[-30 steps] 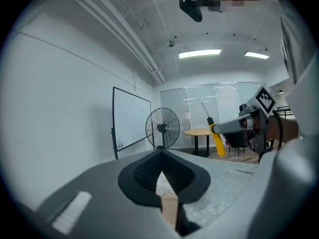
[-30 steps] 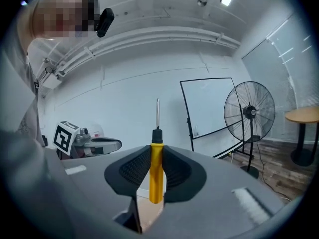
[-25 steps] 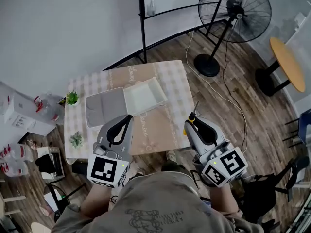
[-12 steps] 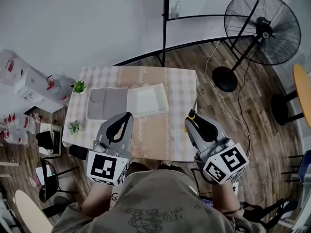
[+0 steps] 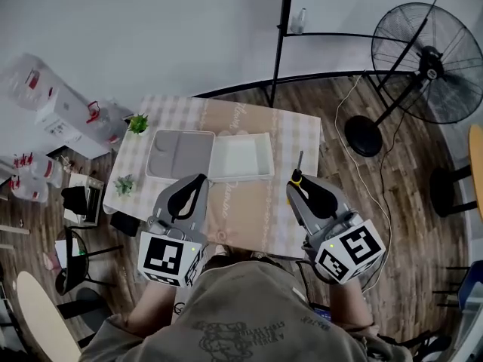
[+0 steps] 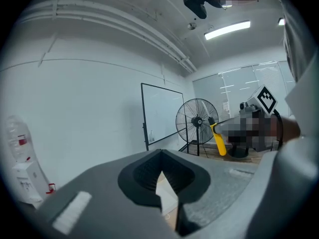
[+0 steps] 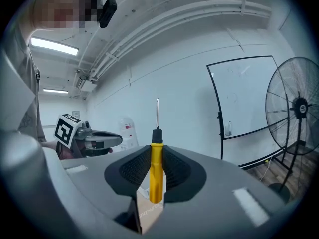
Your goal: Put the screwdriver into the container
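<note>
Well, the checked table point(image 5: 253, 210) carries the white container point(image 5: 241, 158) by the middle of its far edge, with a grey tray point(image 5: 179, 155) touching the container's left side. The right gripper point(image 5: 296, 184) hangs over the table's near right corner, well apart from the container. Its jaws are closed on the screwdriver point(image 7: 156, 156): the yellow handle is pinched between the pads, while the black collar and thin metal shaft stick out past the jaw tips, pointing toward the far edge. The left gripper point(image 6: 162, 185) hovers over the near edge, left of centre, its jaws pressed together with nothing between them. Compared with a second ago, the table sits further right and squarer in the head view. The floor fan point(image 5: 434, 62) has slid toward the right border. Both grippers keep the same spots in the frame, and the screwdriver is gripped just as before.
</note>
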`<state>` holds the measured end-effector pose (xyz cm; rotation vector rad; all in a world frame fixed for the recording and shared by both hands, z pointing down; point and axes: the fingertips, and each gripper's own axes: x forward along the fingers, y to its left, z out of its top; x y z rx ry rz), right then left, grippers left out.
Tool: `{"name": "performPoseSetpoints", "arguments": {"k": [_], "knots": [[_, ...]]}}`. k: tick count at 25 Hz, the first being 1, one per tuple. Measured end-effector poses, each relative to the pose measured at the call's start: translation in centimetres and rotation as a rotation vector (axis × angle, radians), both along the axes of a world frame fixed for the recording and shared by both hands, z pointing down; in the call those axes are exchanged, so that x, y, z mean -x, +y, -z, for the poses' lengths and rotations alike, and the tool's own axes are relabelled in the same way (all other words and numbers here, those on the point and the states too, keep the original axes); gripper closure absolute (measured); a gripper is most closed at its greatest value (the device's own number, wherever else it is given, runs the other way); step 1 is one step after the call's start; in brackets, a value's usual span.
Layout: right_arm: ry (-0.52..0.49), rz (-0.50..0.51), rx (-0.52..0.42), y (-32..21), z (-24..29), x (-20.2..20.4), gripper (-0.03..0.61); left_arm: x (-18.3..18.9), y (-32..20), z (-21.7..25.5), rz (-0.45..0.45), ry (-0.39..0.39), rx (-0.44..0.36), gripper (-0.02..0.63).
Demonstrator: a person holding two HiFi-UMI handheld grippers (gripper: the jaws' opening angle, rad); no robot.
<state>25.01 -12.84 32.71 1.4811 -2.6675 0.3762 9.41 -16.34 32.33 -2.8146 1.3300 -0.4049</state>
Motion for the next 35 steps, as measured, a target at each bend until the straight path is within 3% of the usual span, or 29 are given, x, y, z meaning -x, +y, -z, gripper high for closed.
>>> {"name": "performPoseSetpoints", "arguments": {"k": [9,15,21,27,32,35], "knots": [[0.022,0.045,0.042,-1.5,-1.2,3.1,0.479,2.5,-1.2,-0.1,0.008,-0.005,0.016,0.614],[-0.032,0.071,0.108,-3.9,-2.1,3.9,0.479,3.3,-2.8,-1.2,0.004,-0.005,0.046,0.614],[0.036,0.117,0.145,-8.3,-3.9,5.0,0.479,4.0,-5.7,-2.9,0.018,-0.018,0.066,0.614],[0.149,0.172,0.238,-13.0,-9.2,6.8,0.479,4.6,-8.4,-5.9,0.034,-0.026,0.128,0.614],[0.229,0.201,0.372,-15.7,-16.0,7.9,0.479,5.3,-10.2,-9.1,0.042,-0.038,0.199,0.614],[0.228,0.218,0.460,-16.8,-20.2,8.5,0.479,5.7,-11.2,-11.1,0.051,-0.043,0.242,0.614]]}}
